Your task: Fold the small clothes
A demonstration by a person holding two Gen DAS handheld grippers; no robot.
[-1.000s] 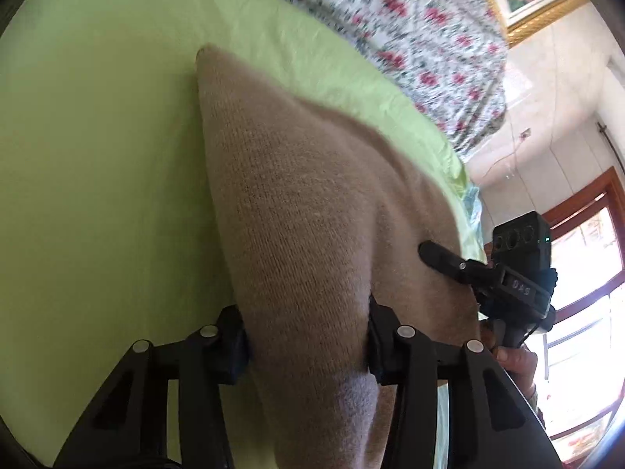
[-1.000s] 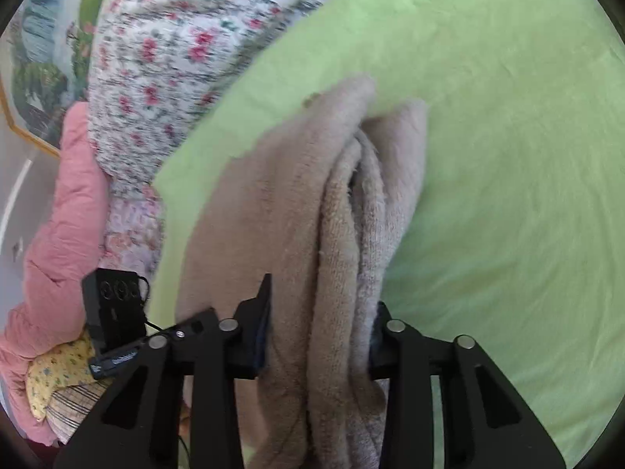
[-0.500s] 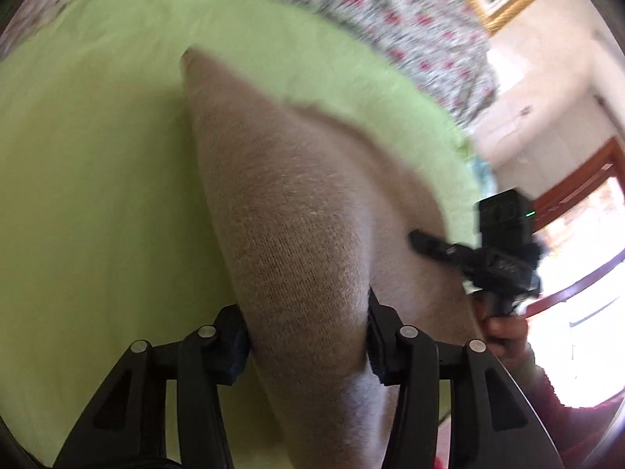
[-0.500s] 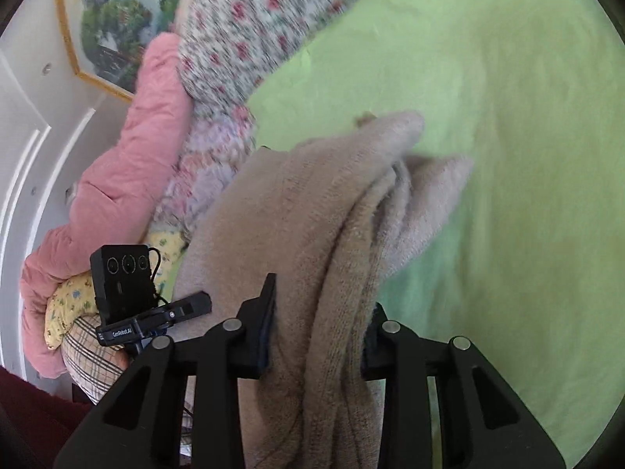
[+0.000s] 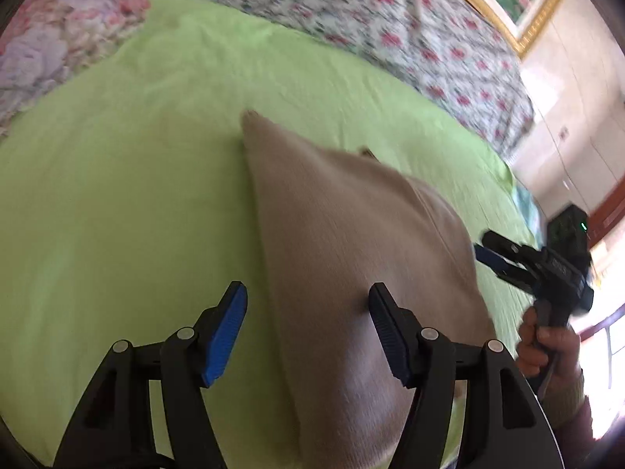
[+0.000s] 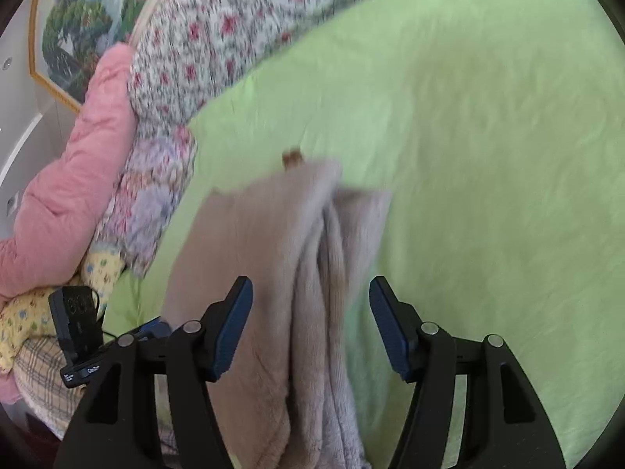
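On the green bed sheet [image 5: 117, 179] the beige knit garment [image 5: 343, 242] lies with its long axis running from the claws toward twelve o'clock. Both claws have just been opening: the left claw [image 5: 308, 332] stands spread with cloth between its pads but unpinched, its right pad touching. The right claw [image 6: 310, 324] likewise gapes astride the bunched edge [image 6: 332, 273], equally near.

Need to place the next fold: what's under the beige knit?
The knit lies on the green sheet, which shows all around it. Whatever lies directly beneath is covered.
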